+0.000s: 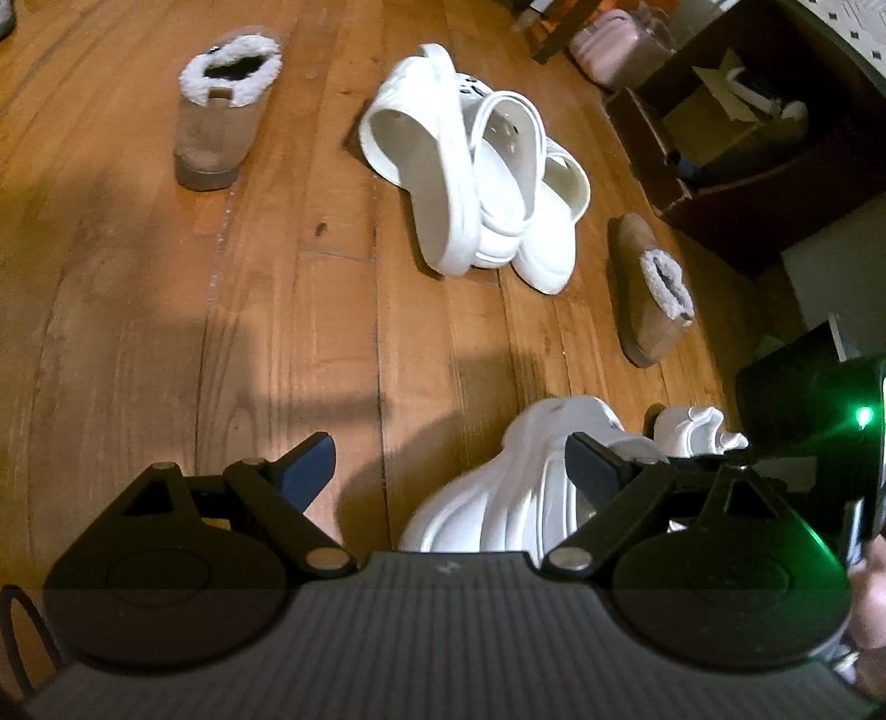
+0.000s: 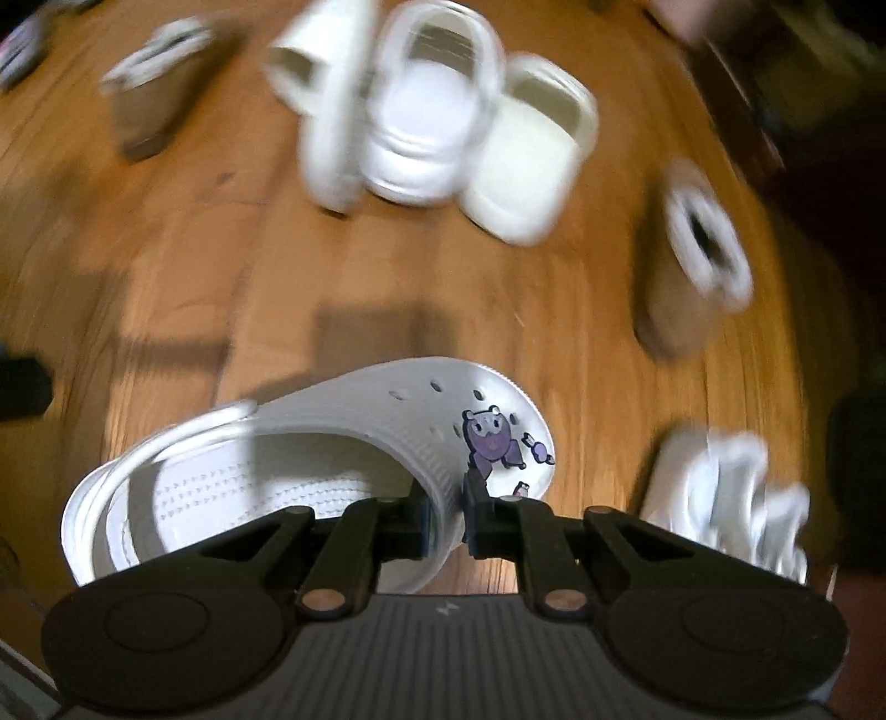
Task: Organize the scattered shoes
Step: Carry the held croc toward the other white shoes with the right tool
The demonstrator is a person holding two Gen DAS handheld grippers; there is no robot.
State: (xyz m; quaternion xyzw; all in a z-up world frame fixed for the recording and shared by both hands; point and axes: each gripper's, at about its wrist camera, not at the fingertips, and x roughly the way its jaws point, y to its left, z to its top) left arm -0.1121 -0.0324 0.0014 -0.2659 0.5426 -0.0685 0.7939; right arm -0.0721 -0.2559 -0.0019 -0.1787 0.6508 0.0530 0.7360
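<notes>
My left gripper (image 1: 451, 471) is open above the wooden floor (image 1: 166, 332). A white ribbed shoe (image 1: 498, 498) lies under its right finger (image 1: 595, 471), not gripped. Farther off lies a pile of white clogs and slides (image 1: 476, 166), with one tan fur-lined slipper (image 1: 221, 122) to its left and another (image 1: 650, 288) to its right. My right gripper (image 2: 447, 520) is shut on the upper rim of a white clog (image 2: 332, 443) that bears a purple bear charm (image 2: 490, 443). Behind it, blurred, are the white pile (image 2: 432, 122) and both tan slippers (image 2: 155, 94) (image 2: 692, 266).
A white sneaker (image 1: 692, 432) (image 2: 731, 498) sits at the right. A dark wooden shelf (image 1: 720, 183) holding boxes stands at the back right, with pink items (image 1: 609, 44) beside it. The other handheld device with a green light (image 1: 819, 421) is at the right edge.
</notes>
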